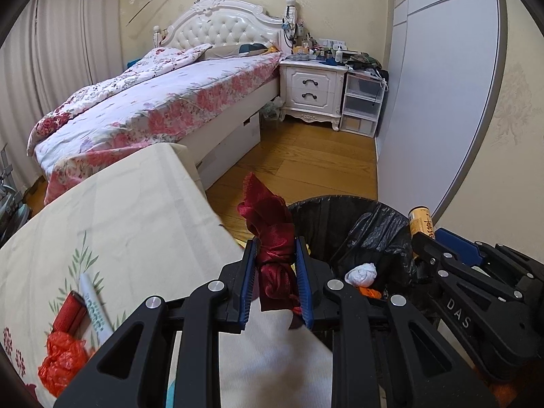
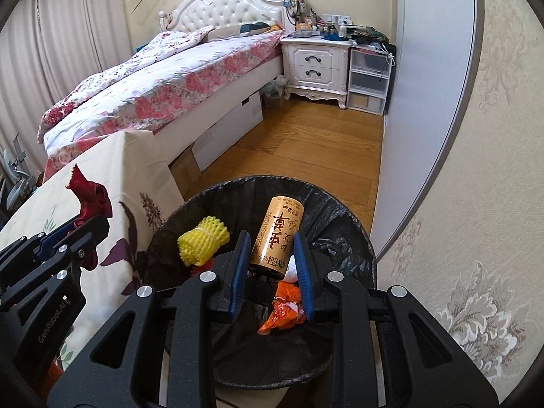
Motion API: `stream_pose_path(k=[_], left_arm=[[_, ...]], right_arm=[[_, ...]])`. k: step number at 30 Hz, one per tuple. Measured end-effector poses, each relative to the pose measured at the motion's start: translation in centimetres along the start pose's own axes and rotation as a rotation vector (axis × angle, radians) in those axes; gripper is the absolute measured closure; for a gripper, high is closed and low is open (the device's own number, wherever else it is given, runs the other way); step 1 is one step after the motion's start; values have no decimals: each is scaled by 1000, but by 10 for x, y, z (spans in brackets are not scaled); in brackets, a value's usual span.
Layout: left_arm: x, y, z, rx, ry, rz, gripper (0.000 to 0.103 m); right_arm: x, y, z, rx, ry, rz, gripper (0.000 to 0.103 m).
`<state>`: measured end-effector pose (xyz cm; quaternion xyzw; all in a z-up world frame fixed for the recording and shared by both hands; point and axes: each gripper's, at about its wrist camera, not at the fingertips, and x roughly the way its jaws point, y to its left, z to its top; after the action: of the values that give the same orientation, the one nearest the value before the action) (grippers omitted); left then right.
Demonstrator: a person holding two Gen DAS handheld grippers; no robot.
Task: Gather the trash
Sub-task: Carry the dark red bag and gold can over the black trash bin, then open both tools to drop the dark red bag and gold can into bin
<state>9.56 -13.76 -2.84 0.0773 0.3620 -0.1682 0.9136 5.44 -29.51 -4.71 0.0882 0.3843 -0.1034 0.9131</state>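
My left gripper [image 1: 274, 273] and right gripper [image 2: 271, 273] are matte black linkages with round silver screws, blue ribbed fingers [image 1: 247, 280] and white lettering along their sides.

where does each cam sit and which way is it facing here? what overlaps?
Left wrist: on the left gripper, angled down along its fingers at the red cloth it clamps, table edge and bin; the right gripper shows at right.
Right wrist: on the right gripper, angled down over the bin at the clamped can; the left gripper shows at left.
Shared: bin, bed, nightstand, both grippers.
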Motion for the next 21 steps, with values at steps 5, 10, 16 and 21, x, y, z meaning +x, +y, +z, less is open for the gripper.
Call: stream_pose_path(k=[5,10,16,21], left_arm=[[15,-5,4,10,19,5,79],[22,-5,5,6,33,9,79],[23,-6,4,7,40,5,79],[27,-6,4,5,50,5,79]], right_arm=[[9,1,0,4,11,-2,77],[16,-5,0,16,24,-18,77],[20,-6,0,22,31,-30,77],[22,-5,-1,22,36,-38,77]])
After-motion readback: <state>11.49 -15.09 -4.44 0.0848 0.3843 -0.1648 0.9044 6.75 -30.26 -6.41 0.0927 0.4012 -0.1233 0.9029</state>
